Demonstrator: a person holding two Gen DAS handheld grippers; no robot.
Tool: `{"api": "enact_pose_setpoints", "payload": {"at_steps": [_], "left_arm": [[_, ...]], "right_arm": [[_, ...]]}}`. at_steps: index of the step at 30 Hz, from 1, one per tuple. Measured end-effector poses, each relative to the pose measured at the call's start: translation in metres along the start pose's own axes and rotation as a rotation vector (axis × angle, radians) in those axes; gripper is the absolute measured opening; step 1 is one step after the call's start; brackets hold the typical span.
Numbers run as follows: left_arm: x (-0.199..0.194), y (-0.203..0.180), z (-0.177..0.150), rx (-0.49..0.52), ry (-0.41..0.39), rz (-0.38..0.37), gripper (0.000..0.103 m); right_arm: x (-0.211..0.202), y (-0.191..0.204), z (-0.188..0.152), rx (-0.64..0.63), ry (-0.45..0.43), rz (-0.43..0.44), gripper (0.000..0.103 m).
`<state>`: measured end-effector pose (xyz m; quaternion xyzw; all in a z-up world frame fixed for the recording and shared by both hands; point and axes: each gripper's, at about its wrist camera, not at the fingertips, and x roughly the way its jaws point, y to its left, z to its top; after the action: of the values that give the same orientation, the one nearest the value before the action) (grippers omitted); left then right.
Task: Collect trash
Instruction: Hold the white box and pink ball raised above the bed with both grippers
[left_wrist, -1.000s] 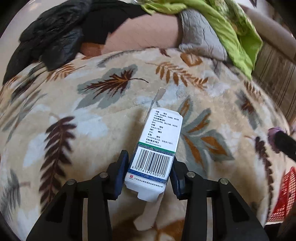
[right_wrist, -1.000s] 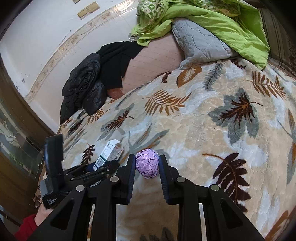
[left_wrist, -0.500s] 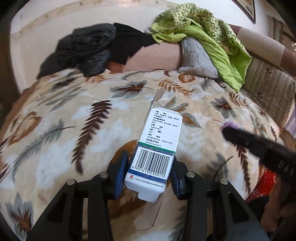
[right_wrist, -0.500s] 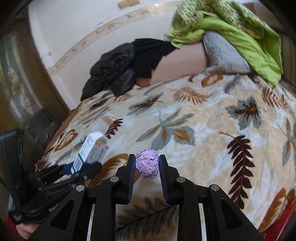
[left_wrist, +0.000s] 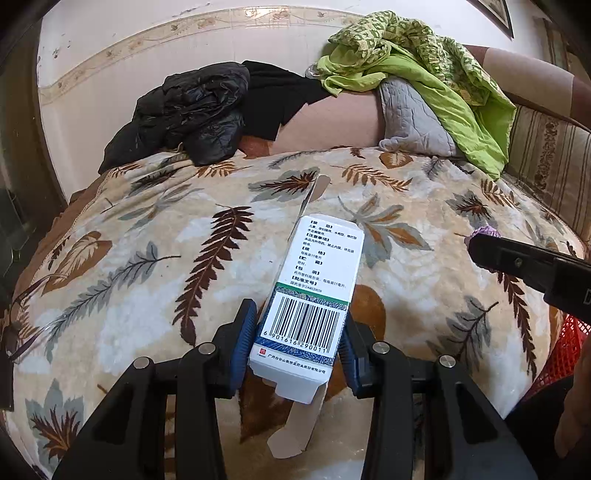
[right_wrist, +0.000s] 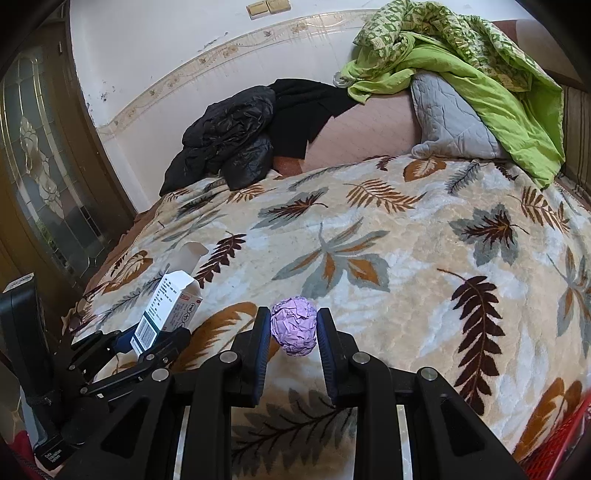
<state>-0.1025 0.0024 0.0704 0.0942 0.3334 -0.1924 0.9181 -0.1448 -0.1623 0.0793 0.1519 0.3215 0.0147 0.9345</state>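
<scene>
Above leaf blanket (left_wrist: 147, 280) — left gripper (left_wrist: 295, 343) clamps carton (left_wrist: 314, 288), right gripper (right_wrist: 293, 332) clamps purple paper ball (right_wrist: 294, 325).

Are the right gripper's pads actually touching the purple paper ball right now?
Touching. The right wrist view shows the right gripper with both pads pressed against the sides of the purple paper ball, which hangs clear above the leaf-print blanket.

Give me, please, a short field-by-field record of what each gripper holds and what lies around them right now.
left gripper: shut on white medicine box, end flaps open
right gripper: shut on purple paper ball
surface: leaf-patterned blanket
behind: black jacket, grey pillow, green bedding
bin: red mesh basket, lower right edge
</scene>
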Motion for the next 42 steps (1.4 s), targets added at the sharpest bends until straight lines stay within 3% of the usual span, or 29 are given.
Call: {"api": "enact_pose_setpoints", "payload": {"at_steps": [42], "left_arm": [[0.0077,-0.0007,-0.0011,0.019,0.002,0.013,0.041]], "right_arm": [[0.0050,-0.0021,-0.0009,0.000,0.011,0.007,0.027]]}}
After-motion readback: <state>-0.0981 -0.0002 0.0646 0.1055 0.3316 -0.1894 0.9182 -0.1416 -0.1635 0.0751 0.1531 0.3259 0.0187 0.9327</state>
